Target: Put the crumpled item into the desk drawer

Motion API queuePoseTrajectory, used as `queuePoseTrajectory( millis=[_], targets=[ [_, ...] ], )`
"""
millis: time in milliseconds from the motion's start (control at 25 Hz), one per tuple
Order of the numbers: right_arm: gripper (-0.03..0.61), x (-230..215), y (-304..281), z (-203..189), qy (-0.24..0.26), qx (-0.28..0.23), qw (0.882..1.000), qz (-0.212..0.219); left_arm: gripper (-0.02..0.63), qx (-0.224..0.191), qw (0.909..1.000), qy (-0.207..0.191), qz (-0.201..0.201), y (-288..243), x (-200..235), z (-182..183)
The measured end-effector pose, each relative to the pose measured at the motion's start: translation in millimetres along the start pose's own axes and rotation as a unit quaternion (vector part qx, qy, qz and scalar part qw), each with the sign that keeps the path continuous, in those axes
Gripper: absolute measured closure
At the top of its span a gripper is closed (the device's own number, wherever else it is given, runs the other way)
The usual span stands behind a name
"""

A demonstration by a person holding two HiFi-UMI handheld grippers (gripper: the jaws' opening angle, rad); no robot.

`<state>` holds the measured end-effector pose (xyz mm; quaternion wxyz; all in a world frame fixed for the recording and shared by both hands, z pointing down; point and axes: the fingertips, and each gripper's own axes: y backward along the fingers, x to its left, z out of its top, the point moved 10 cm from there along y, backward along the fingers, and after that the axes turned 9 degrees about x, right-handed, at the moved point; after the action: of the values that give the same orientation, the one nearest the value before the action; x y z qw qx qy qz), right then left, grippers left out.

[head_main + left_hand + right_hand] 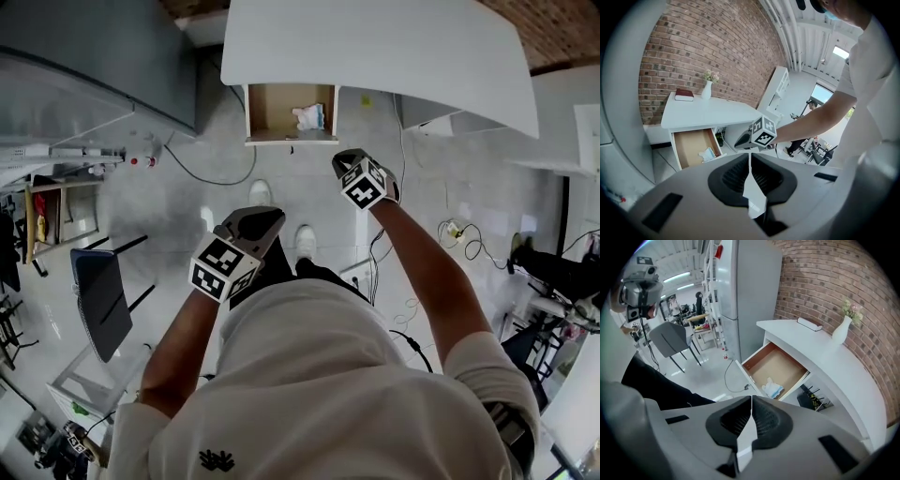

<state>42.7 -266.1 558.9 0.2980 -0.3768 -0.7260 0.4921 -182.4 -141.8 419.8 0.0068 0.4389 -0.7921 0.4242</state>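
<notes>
The left hand-held gripper (pixel 750 161) and the right hand-held gripper (pixel 751 403) are both clenched on nothing. They hang short of the drawer (pixel 251 112), the right one nearer its front edge. The crumpled item (pixel 309 116) lies inside the open drawer, toward its right side. The drawer juts out from under the white tabletop (pixel 375 47), with bare floor (pixel 187 202) in front of it.

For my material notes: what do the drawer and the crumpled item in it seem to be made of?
The drawer looks like matt brown wood or fibreboard inside, plain and unpainted; its front is smooth white. The crumpled item is probably thin fabric or paper, white with pale blue, judging by its soft folds.
</notes>
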Motion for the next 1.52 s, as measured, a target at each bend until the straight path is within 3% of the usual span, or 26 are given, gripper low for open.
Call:
queuePoseTrajectory(
  millis=[720, 960, 1520],
  targets=[
    [0.546, 106.2, 156.3, -73.5, -0.007, -0.083, 0.995, 0.056, 0.580, -0.014, 0.9990, -0.005, 0.041, 26.2, -103.2, -20.0],
    [0.549, 119.5, 191.3, -95.4, -0.019, -0.103, 0.992, 0.071, 0.580, -0.011, 0.9987, -0.015, 0.047, 22.3, -126.6, -18.6],
    [0.549, 136.0, 232.3, -104.1, -0.029, -0.138, 0.986, 0.089, 0.580, -0.014, 0.9981, -0.026, 0.054, 26.9, -152.5, -18.6]
  ],
)
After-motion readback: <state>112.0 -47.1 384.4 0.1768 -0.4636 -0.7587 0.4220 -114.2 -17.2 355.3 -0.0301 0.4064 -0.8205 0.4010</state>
